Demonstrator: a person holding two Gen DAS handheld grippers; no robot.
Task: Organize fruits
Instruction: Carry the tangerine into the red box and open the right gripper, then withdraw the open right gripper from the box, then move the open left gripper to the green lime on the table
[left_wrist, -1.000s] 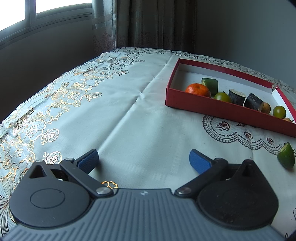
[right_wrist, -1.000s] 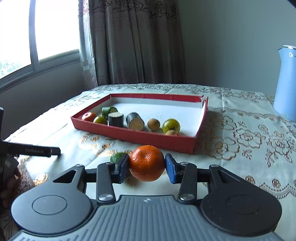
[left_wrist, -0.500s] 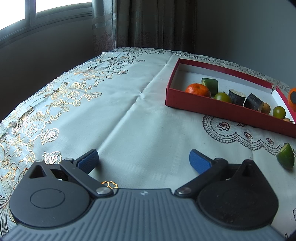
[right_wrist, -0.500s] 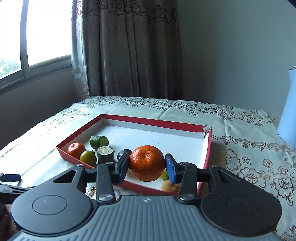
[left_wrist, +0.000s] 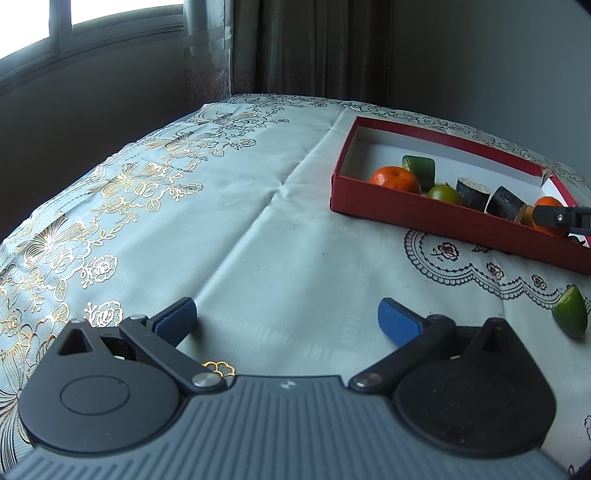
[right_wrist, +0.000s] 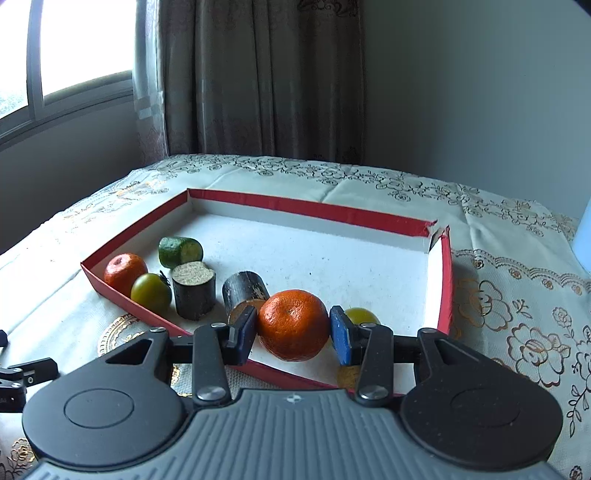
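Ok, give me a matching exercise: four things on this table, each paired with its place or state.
1 large orange mandarin
2 green lime wedge
3 left gripper
4 small orange mandarin

A open, empty
B outside the red cardboard box, on the floral tablecloth
C between the right gripper's blue pads
D lying in a corner of that box

Pairs: 1-C, 2-B, 3-A, 4-D

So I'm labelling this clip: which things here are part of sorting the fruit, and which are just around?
Job:
- round orange tangerine between the right gripper pads
- shallow red cardboard box
- green lime wedge on the cloth
- open left gripper

Just around:
- floral tablecloth
- brown curtain
- window
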